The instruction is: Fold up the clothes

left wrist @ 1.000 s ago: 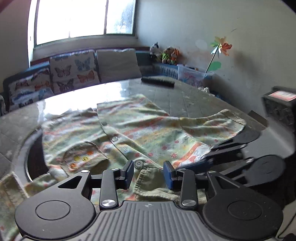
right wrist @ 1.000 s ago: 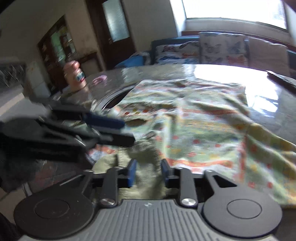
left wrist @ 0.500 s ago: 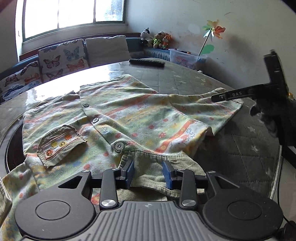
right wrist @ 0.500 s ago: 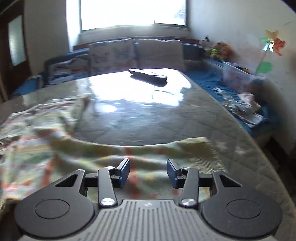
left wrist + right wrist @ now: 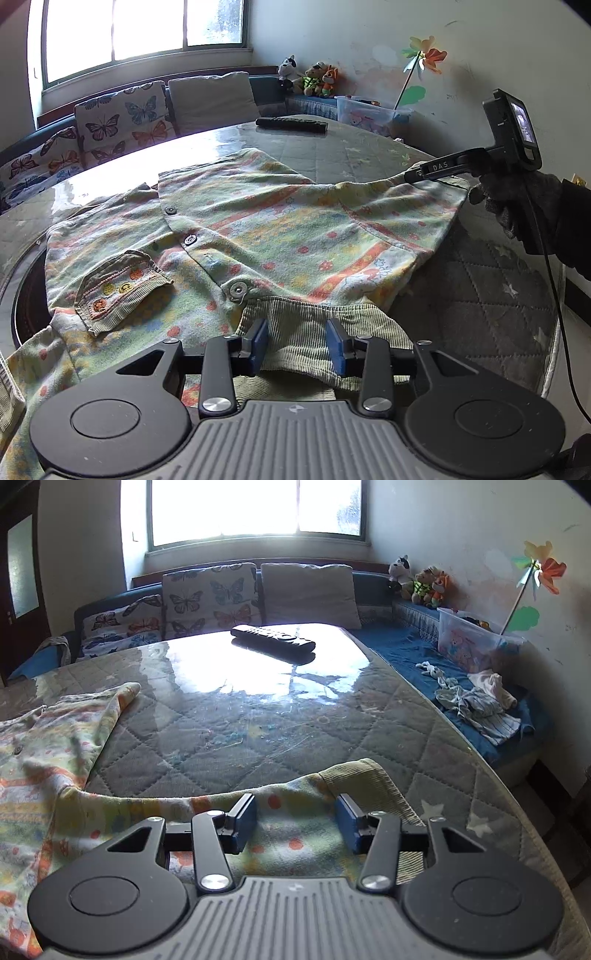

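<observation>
A child's pale green printed shirt with snap buttons and a corduroy pocket lies spread on the quilted table. My left gripper is open, its blue pads on either side of the corduroy collar at the near edge. My right gripper is open over the shirt's sleeve, near its corduroy cuff. The right gripper also shows in the left wrist view, at the sleeve's far right end.
A black remote control lies at the far side of the table. A sofa with butterfly cushions runs behind. A clear plastic box, soft toys and loose clothes sit on the bench to the right.
My right gripper swung away from the collar, next to the left gripper, out to the sleeve at the right, and its jaws have widened. My left gripper stayed at the collar.
</observation>
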